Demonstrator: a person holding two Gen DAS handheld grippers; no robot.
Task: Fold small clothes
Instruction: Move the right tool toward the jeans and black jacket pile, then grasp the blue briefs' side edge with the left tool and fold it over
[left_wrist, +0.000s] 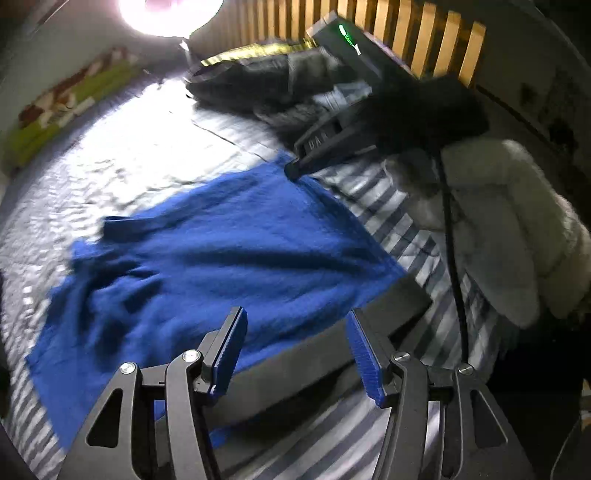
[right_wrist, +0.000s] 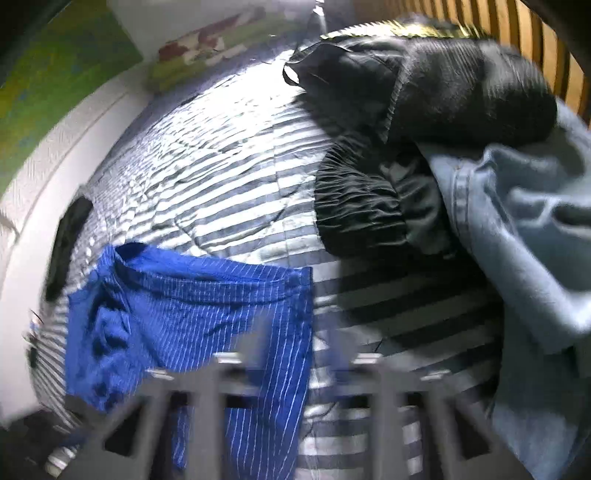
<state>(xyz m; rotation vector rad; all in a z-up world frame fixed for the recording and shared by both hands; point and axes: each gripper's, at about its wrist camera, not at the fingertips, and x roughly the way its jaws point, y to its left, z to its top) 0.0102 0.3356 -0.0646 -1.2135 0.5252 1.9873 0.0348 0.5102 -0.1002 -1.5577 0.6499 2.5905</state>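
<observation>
**Blue garment spread on the striped bed**

We are holding the left gripper (left_wrist: 295, 350) above the near edge of the blue pinstriped garment (left_wrist: 207, 251), its fingers (left_wrist: 232, 343) standing apart with nothing between them. The garment is lying flat on the striped bedcover (left_wrist: 155, 147), with some bunching at its left side. Across it, the right gripper (left_wrist: 295, 170) is reaching down to the garment's far corner, fingers drawn together at the cloth; whether they are pinching it we cannot tell. Beyond, a pile of dark clothes (right_wrist: 424, 88) and a pale denim piece (right_wrist: 524, 221) are lying near the slatted headboard (left_wrist: 406, 33).
</observation>
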